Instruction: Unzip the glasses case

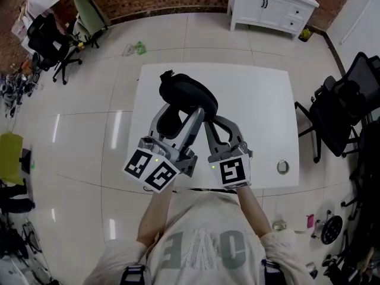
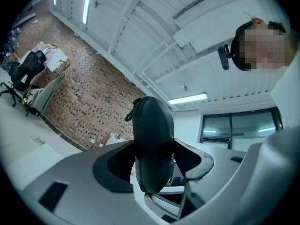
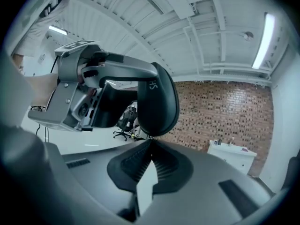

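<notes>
A black oval glasses case [image 1: 187, 91] is held up above the white table [image 1: 255, 111]. My left gripper [image 1: 181, 114] is shut on it, one pad on each broad side, as the left gripper view shows with the case [image 2: 152, 144] wedged upright between the jaws [image 2: 152, 168]. A small loop sticks out at the case's far end [image 1: 166, 75]. My right gripper [image 1: 208, 120] is shut, its tips meeting right under the case's near rim [image 3: 157, 102] in the right gripper view [image 3: 150, 144]. Whether a zipper tab is pinched there is hidden.
A small round metal object [image 1: 282, 167] lies near the table's right front corner. Black office chairs stand to the right [image 1: 338, 117] and at the far left [image 1: 50, 40]. A white cabinet [image 1: 273, 8] stands against the brick wall.
</notes>
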A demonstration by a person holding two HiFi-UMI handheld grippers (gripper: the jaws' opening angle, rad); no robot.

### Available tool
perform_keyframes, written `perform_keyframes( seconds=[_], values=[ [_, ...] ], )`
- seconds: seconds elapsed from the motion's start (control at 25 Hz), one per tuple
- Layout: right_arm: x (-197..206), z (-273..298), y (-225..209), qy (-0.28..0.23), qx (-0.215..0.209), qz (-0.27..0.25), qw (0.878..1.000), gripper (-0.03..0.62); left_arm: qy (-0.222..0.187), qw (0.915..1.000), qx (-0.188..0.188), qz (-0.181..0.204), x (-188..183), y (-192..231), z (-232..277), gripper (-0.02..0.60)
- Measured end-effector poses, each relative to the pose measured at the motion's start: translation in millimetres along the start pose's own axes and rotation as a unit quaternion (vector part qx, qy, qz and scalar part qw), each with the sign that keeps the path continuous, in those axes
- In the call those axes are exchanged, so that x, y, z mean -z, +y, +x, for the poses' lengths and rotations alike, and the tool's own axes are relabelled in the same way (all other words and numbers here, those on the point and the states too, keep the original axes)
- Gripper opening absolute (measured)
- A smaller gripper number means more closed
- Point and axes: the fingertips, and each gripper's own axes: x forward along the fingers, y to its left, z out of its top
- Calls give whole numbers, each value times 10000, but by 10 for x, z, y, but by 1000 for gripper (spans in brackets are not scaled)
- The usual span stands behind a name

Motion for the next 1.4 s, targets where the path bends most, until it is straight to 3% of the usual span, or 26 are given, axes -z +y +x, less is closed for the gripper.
perform_keyframes(
  seconds=[0.12, 0.2, 0.32, 0.4, 0.64, 0.76, 0.88, 1.0, 1.08, 1.24, 1.28, 1.32, 1.4],
  values=[
    [32, -2, -41, 83, -14, -45, 10000, 0, 57, 9998, 94, -180, 44, 22, -15, 262],
    [-28, 6, 91, 24, -352, -461, 9983, -2, -10, 9995, 327, 53, 11, -8, -19, 264],
    [-164, -39, 282, -202, -799, -612, 9947, -2, -181, 9942, 872, 598, -75, -116, -23, 264],
    [-254, -99, 317, -274, -853, -781, 9929, -2, -179, 9913, 1148, 614, -111, -129, -36, 264],
    [-543, -205, 253, -881, -803, -1682, 9785, -2, -340, 9829, 1723, -557, -180, -3, 6, 275],
    [-631, -265, 252, -1009, -751, -1938, 9729, -2, -521, 9700, 1901, -1421, -182, 83, 12, 281],
    [-755, -339, 248, -1186, -638, -1974, 9710, -2, -615, 9481, 2134, -2276, -154, 157, -14, 298],
    [-846, -398, 251, -1344, -613, -1938, 9698, -2, -710, 9156, 2405, -3143, -101, 205, -23, 308],
    [-875, -436, 253, -1412, -641, -1801, 9713, -2, -818, 8825, 2652, -3797, -83, 188, -10, 321],
    [-923, -474, 242, -1522, -683, -1375, 9764, -2, -1051, 7997, 3252, -4937, -80, 177, -28, 331],
    [-904, -457, 249, -1482, -706, -1328, 9774, -2, -1132, 7887, 3291, -5069, -83, 204, -33, 330],
    [-861, -438, 261, -1406, -735, -1312, 9786, -2, -1200, 7869, 3255, -5103, -80, 236, -34, 330],
    [-760, -422, 283, -1246, -790, -1300, 9805, -2, -1253, 7965, 3107, -5034, -60, 278, -25, 328]
  ],
)
